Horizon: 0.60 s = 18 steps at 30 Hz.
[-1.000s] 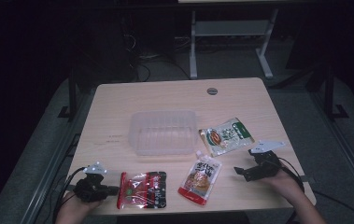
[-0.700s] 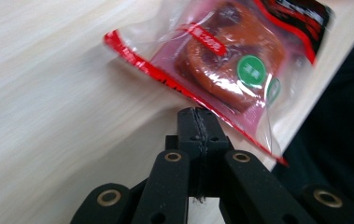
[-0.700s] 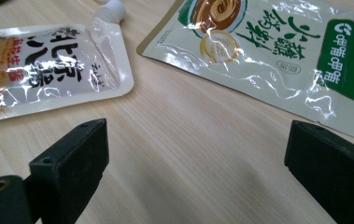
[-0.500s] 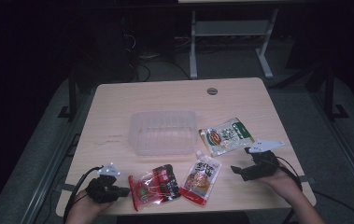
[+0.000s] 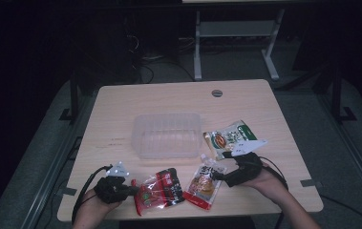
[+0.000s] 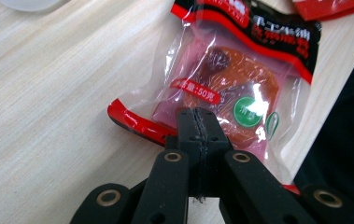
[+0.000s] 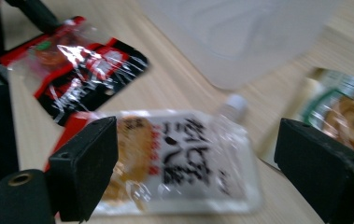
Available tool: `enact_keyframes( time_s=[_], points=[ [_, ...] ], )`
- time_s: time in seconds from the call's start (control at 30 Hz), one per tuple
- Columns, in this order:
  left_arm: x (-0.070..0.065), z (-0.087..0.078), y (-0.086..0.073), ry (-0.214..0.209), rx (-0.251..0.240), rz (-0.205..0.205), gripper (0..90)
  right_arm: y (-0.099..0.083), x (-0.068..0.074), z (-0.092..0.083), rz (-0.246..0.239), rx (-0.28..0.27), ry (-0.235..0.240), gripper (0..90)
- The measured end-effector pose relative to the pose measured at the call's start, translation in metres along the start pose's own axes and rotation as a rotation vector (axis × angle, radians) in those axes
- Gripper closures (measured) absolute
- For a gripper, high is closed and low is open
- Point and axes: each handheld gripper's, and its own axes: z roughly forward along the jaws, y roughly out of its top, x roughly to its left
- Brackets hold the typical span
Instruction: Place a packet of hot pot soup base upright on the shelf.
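Note:
My left gripper [image 5: 132, 191] [image 6: 197, 122] is shut on the near edge of a red snack packet [image 5: 162, 191] [image 6: 230, 74] at the table's front left. An orange-and-white spout pouch [image 5: 206, 183] [image 7: 184, 158] lies flat just right of it. My right gripper [image 5: 220, 177] [image 7: 198, 140] stands open and low over the pouch. Its jaws have just been closing a little; the pouch lies between them, and the pads do not press on it. In the right gripper view the red packet [image 7: 81, 70] lies at the upper left.
A clear plastic container [image 5: 166, 135] [image 7: 240, 32] stands at the middle of the wooden table [image 5: 169, 100]. A green-and-white snack packet [image 5: 228, 137] [image 7: 347, 107] lies right of it. The table's front edge runs close behind both hands.
My left gripper has moved right with the red packet, which has turned towards the pouch. My right gripper has moved left to the pouch.

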Motion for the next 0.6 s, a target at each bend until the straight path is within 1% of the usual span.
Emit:
enact_keyframes(
  time_s=[0.07, 0.23, 0.3, 0.33, 0.37, 0.4, 0.43, 0.47, 0.53, 0.57, 0.6],
  points=[
    [0.0, 0.0, -0.001, -0.001, 0.001, 0.001, 89.5, 0.006, 0.006, 0.01, -0.022, 0.016, 0.024, 12.9],
    [0.0, 0.002, -0.004, 0.016, 0.02, 0.011, 89.6, 0.019, 0.02, 0.032, -0.065, 0.039, 0.071, 13.0],
    [0.001, 0.002, -0.004, 0.021, 0.021, 0.008, 89.7, 0.027, 0.03, 0.046, -0.086, 0.052, 0.098, 13.2],
    [0.001, 0.001, -0.005, 0.021, 0.021, 0.005, 89.7, 0.027, 0.03, 0.046, -0.086, 0.052, 0.098, 13.2],
    [0.002, 0.001, -0.006, 0.023, 0.021, 0.003, 89.7, 0.029, 0.033, 0.05, -0.097, 0.06, 0.107, 13.4],
    [0.003, 0.001, -0.007, 0.026, 0.024, 0.0, 89.7, 0.033, 0.038, 0.057, -0.11, 0.062, 0.125, 17.1],
    [0.003, 0.002, -0.008, 0.028, 0.027, -0.004, 89.7, 0.033, 0.038, 0.057, -0.11, 0.062, 0.125, 17.1],
    [0.004, 0.002, -0.009, 0.031, 0.033, -0.001, 89.7, 0.035, 0.039, 0.06, -0.131, 0.066, 0.135, 20.6],
    [0.005, 0.003, -0.012, 0.037, 0.049, -0.009, 89.7, 0.037, 0.044, 0.064, -0.135, 0.067, 0.151, 26.3],
    [0.005, 0.003, -0.013, 0.037, 0.047, -0.009, 89.7, 0.039, 0.045, 0.067, -0.154, 0.069, 0.156, 31.1],
    [0.005, 0.002, -0.013, 0.035, 0.045, -0.019, 89.7, 0.04, 0.048, 0.067, -0.146, 0.07, 0.165, 34.6]
  ],
)
